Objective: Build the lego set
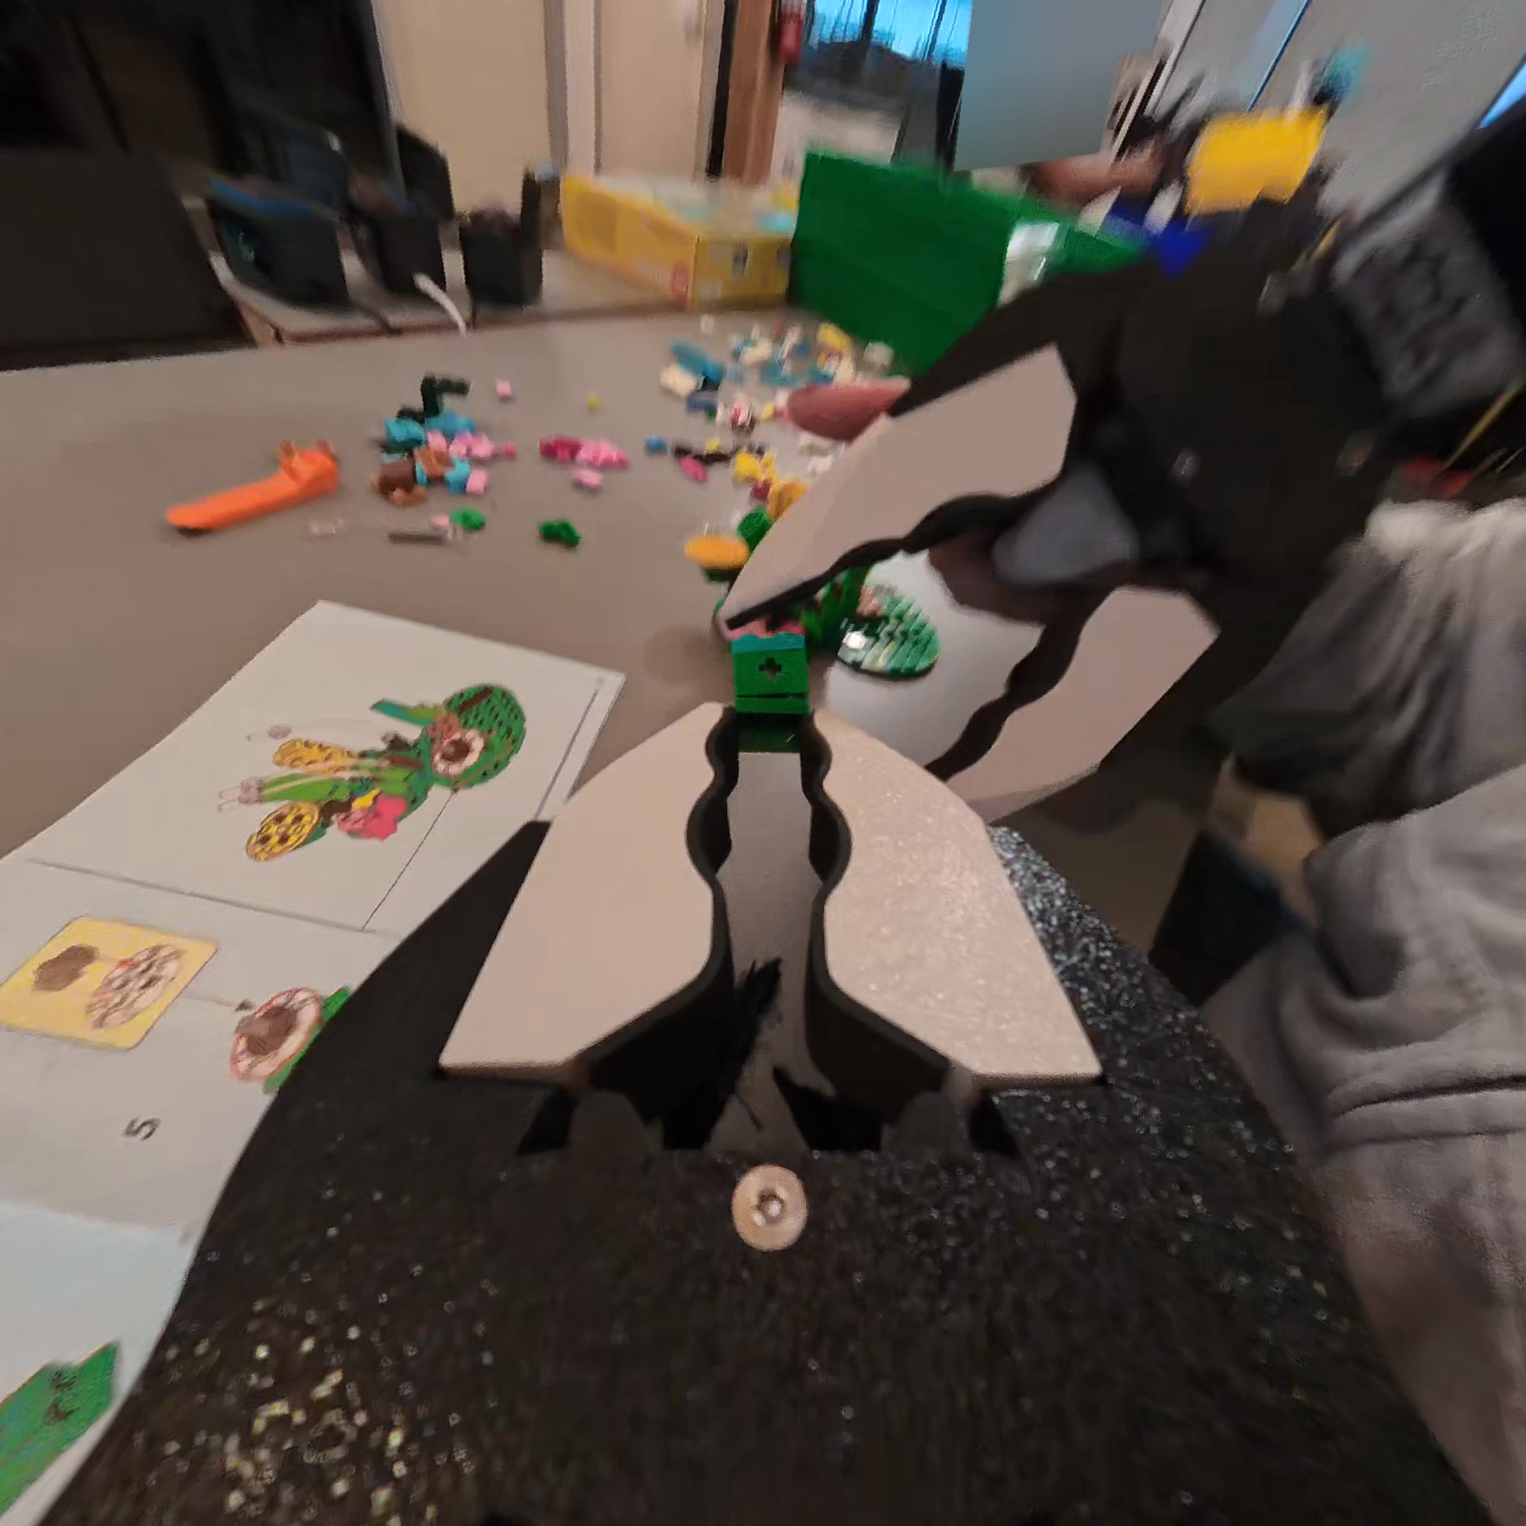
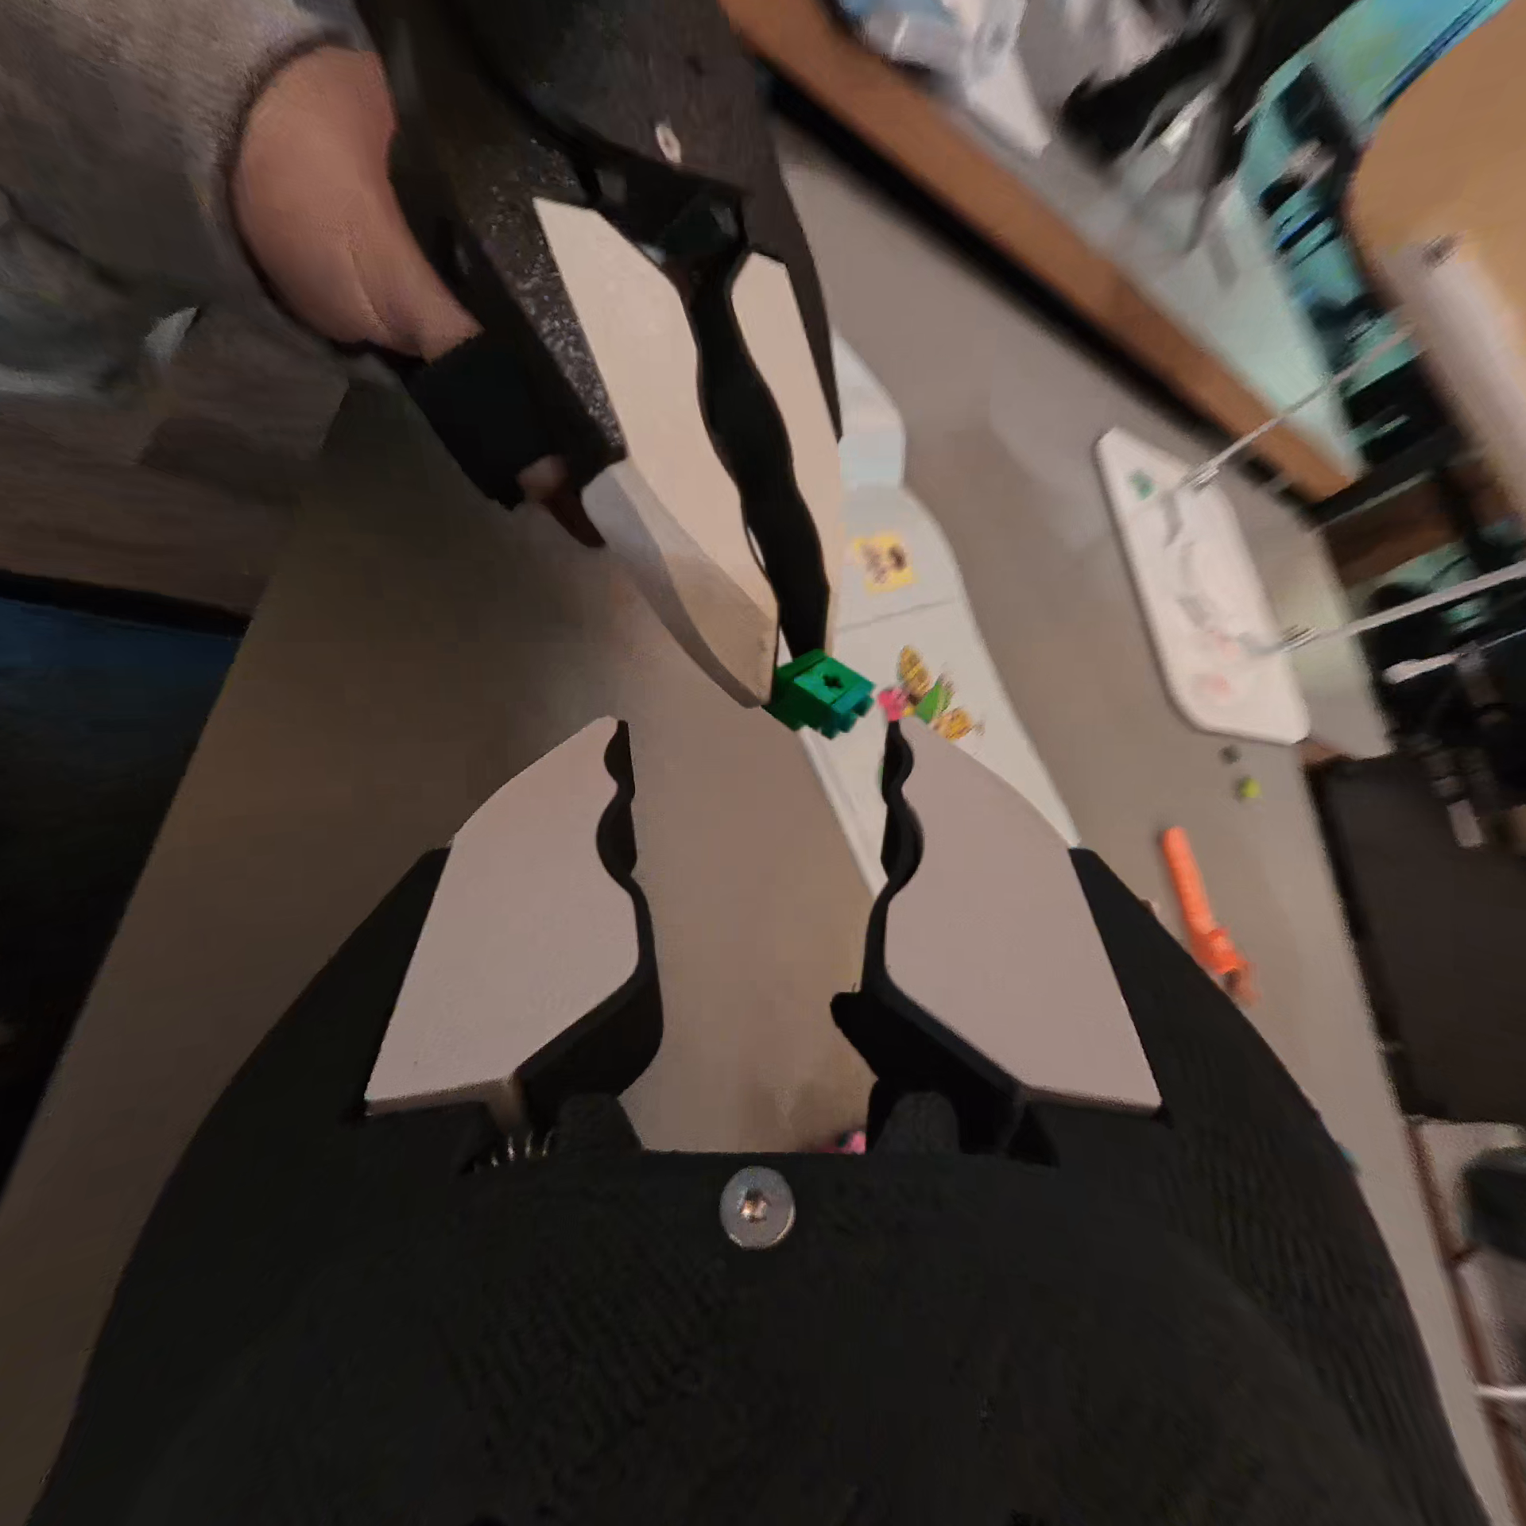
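Left wrist view: the left tool (image 1: 770,727) pinches a small green stack of plastic toy bricks (image 1: 770,673), both fingertips pressed to its base. The right tool (image 1: 834,661), jaws spread wide, has one fingertip just above the stack. Left of the stack, a printed instruction sheet (image 1: 314,793) lies on the grey tabletop (image 1: 248,429); beyond it, scattered coloured bricks (image 1: 462,462) and an orange plastic brick separator (image 1: 248,495).

Right wrist view: the right tool (image 2: 755,735) is spread with nothing between its fingertips; the green stack, held by the left tool, hangs just beyond them.

Glossy green plastic brick assembly (image 1: 770,689), matt paper instruction sheet (image 1: 330,743), smooth grey table (image 1: 206,462), rough speckled black tongs (image 1: 764,735).
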Available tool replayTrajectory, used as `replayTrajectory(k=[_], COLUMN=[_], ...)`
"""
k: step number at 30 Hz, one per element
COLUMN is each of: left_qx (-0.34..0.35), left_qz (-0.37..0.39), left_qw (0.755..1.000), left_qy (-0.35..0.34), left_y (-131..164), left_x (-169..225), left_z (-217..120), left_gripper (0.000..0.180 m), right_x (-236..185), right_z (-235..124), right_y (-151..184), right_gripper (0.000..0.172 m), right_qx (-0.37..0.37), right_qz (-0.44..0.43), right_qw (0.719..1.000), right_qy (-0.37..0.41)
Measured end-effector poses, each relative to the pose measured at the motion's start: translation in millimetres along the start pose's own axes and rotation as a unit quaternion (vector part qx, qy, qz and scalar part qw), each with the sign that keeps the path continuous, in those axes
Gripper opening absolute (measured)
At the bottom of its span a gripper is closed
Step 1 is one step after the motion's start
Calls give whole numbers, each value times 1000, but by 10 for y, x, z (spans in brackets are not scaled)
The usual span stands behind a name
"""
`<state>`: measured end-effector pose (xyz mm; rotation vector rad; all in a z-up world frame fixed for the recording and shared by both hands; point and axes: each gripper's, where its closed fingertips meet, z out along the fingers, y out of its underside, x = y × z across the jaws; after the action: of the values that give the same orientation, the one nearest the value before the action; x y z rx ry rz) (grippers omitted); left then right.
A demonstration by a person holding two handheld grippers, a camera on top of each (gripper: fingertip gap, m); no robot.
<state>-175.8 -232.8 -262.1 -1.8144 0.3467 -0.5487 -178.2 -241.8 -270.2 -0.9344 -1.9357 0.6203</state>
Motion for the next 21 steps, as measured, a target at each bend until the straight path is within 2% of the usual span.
replayTrajectory(k=[1,5,7,14,18,21], left_qx=[28,114,138,167,170,166], left_qz=[-19,-96,-133,-212,-240,-244], left_qw=[999,985,973,941,930,929], left_qy=[17,90,126,204,221,221], left_y=[-79,-310,-379,-436,-427,-408], left_x=[34,175,239,381,408,407], left_z=[-23,-107,-134,-143,-122,-114], left_gripper=[15,14,14,15,15,15], right_x=[47,215,210,254,221,214], right_z=[0,-71,-97,-237,-258,-247], right_y=[-67,-263,-329,-511,-536,-524], right_gripper=[57,55,54,49,35,34], right_qx=[20,80,100,165,173,172], right_qz=[-16,-116,-144,-139,-163,-162], right_qw=[999,976,966,950,943,944], right_qy=[31,164,192,226,234,230])
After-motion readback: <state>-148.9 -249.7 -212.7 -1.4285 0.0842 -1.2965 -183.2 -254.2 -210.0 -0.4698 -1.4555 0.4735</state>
